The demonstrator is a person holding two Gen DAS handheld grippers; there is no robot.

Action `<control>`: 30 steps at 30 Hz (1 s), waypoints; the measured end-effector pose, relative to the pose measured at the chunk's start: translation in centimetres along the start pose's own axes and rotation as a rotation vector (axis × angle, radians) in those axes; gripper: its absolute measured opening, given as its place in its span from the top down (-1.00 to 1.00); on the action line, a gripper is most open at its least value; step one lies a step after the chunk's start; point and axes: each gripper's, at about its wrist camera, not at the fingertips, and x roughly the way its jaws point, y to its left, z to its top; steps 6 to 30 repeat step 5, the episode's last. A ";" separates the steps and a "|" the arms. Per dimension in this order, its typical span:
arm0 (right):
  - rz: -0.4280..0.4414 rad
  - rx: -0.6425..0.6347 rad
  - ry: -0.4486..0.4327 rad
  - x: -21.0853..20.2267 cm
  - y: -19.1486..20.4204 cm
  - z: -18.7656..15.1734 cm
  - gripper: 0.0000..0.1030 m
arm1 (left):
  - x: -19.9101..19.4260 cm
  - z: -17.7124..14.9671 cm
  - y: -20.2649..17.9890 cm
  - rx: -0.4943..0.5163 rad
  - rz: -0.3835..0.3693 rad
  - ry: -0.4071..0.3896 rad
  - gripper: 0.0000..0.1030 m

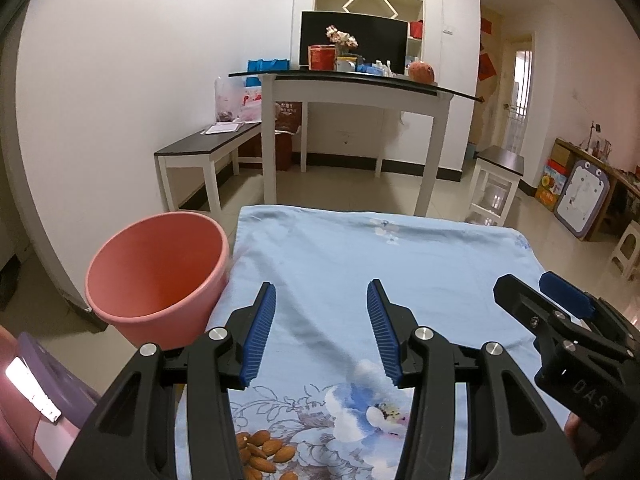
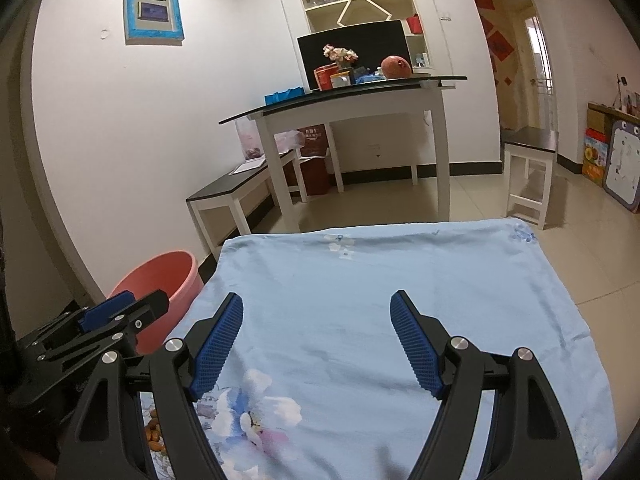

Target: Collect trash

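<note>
Nearest the left tongs (image 1: 322,292), a small heap of almonds (image 1: 262,456) lies on the light blue flowered cloth (image 1: 380,264) that covers the table, partly hidden under the left finger's black frame; in the right wrist view the same almonds (image 2: 154,432) peek out at the cloth's near left edge. The left tongs stand open with nothing between their blue ribbed pads (image 1: 260,332), hovering over bare cloth. The right tongs (image 2: 316,300) are likewise spread wide and empty, just beside the left ones, each showing at the edge of the other's view. Past the tips the cloth runs on bare to its far edge. Beside the table's left edge stands a pink bin (image 1: 160,276), its mouth open and tilted toward the camera, touching or almost touching the cloth's side. Farther back, across tiled floor, are a low dark-topped bench (image 1: 208,144) and a taller white-legged desk (image 1: 352,88) with a black monitor (image 1: 356,36) against the wall.
</note>
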 end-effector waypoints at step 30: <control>-0.024 0.008 0.009 -0.1 -1.0 -0.2 -0.46 | 0.4 -0.1 -0.8 0.011 -0.031 0.012 0.06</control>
